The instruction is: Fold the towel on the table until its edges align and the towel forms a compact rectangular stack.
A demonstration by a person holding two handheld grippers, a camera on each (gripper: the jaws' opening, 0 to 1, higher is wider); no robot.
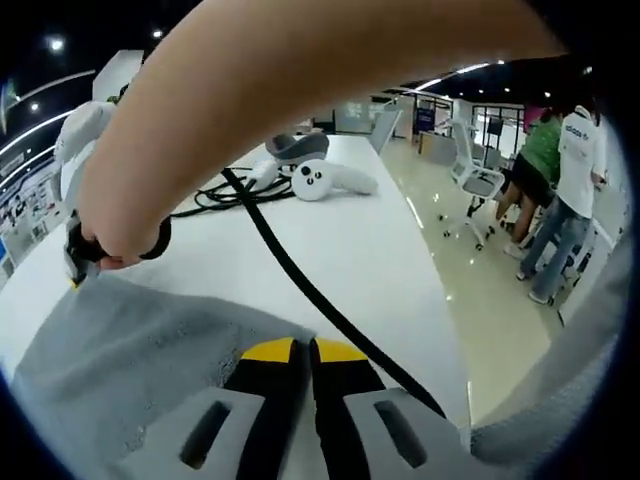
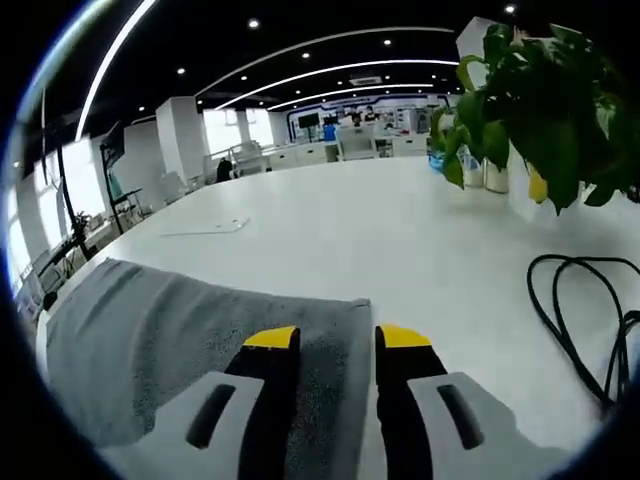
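Observation:
A grey towel (image 1: 130, 350) lies flat on the white table (image 1: 350, 230). My left gripper (image 1: 305, 348) sits at the towel's near edge, its yellow-tipped jaws pressed almost together; whether cloth is pinched between them is hidden. A person's forearm crosses the left gripper view and its hand holds my right gripper (image 1: 75, 268) at the towel's far corner. In the right gripper view the towel (image 2: 170, 330) spreads to the left. My right gripper (image 2: 337, 338) is open, and the towel's corner lies between its jaws.
A black cable (image 1: 300, 285) runs across the table beside the towel, coiled near white controllers (image 1: 320, 180). The cable (image 2: 570, 320) loops at the right, under a potted plant (image 2: 550, 90). A thin sheet (image 2: 205, 228) lies farther back. An office chair (image 1: 475, 180) and people (image 1: 560, 190) stand past the table's edge.

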